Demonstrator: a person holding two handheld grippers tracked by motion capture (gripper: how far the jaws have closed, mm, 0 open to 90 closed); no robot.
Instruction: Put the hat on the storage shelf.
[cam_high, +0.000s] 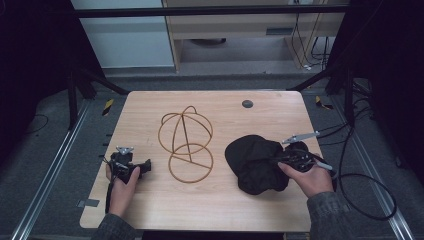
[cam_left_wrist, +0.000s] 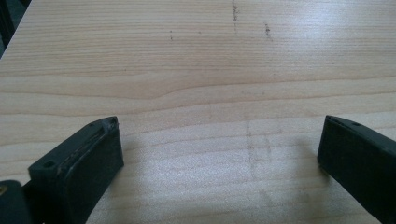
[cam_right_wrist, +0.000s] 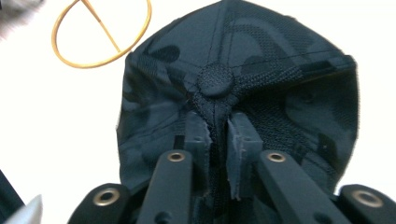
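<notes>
Right fingers (cam_right_wrist: 217, 135) pinch black cap (cam_right_wrist: 261, 70) beside wire stand (cam_high: 186, 145); left fingers (cam_left_wrist: 219, 154) released over table (cam_left_wrist: 196, 70).

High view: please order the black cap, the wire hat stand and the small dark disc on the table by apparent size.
1. Wire hat stand and black cap: they look about alike, so I leave them unranked.
2. Small dark disc: clearly the smallest.

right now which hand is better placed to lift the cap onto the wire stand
Right. The right gripper is already shut on the cap, pinching fabric just below its top button. The left gripper is open over bare table, across the stand from the cap.
</notes>
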